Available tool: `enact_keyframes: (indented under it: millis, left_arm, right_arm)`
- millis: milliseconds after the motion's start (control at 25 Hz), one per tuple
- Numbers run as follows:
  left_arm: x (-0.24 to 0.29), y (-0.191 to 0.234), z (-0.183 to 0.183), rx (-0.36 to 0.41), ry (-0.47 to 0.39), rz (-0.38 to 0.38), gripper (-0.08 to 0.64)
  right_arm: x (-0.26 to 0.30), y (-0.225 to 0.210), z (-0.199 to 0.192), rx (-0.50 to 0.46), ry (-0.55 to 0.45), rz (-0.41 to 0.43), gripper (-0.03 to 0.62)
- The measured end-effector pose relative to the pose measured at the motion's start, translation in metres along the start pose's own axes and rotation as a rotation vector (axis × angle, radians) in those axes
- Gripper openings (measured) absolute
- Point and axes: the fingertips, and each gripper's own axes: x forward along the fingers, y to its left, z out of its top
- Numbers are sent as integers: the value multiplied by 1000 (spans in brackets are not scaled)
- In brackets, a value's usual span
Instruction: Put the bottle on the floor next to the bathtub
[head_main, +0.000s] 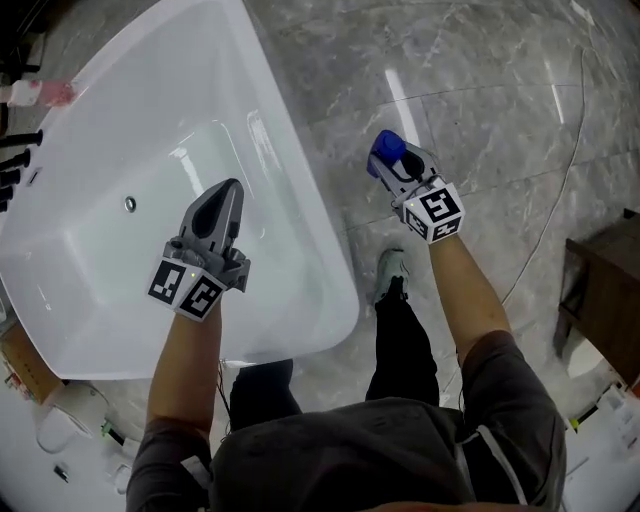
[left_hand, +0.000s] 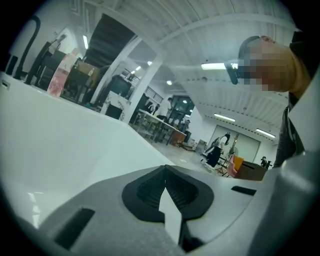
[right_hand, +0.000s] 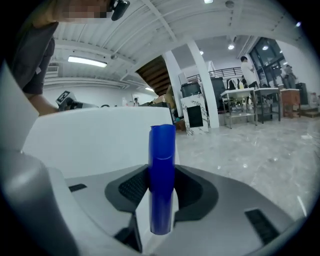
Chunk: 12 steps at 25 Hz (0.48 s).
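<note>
The carrying step of the task is in hand: the slim, deep-blue plastic bottle (right_hand: 162, 165) is pinched upright between the dark ribbed pads of the right gripper (head_main: 395, 165), which is held out over the grey marbled stone floor (head_main: 480, 100), just off the outer side of the glossy white freestanding bathtub (head_main: 330, 270). In the right gripper view the bottle is seen clamped about its middle, with its top standing above the jaws and its lower end hanging below them; the tub's white wall fills the background to the left and open floor lies to the right. The bottle is judged to be in the air, not yet resting on the floor, though its height above the tiles cannot be read from the head view.

The left gripper (head_main: 226, 195) is held over the inside of the tub with its jaws pressed together and nothing between them; no part in the placing is expected of it.

For the next move, a lowering of the right gripper is called for until the bottle's base meets the floor beside the tub wall, clear of the person's pale green shoe (head_main: 392, 270). The bottle should be kept upright, since so narrow a bottle is likely to topple if set down tilted. Only once it stands should the jaws be spread and the gripper drawn back without brushing it
</note>
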Motion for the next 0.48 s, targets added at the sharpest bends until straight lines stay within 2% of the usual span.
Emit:
enact_keyframes:
  millis: [280,480]
  left_arm:
    - [12,29,-20,-13,-25,7,5]
    - [11,45,-32,-6,-19,15,5]
  right_arm:
    - [66,-6,-113,6,114,30,144]
    - [100,-11,-178,30,180,1,144]
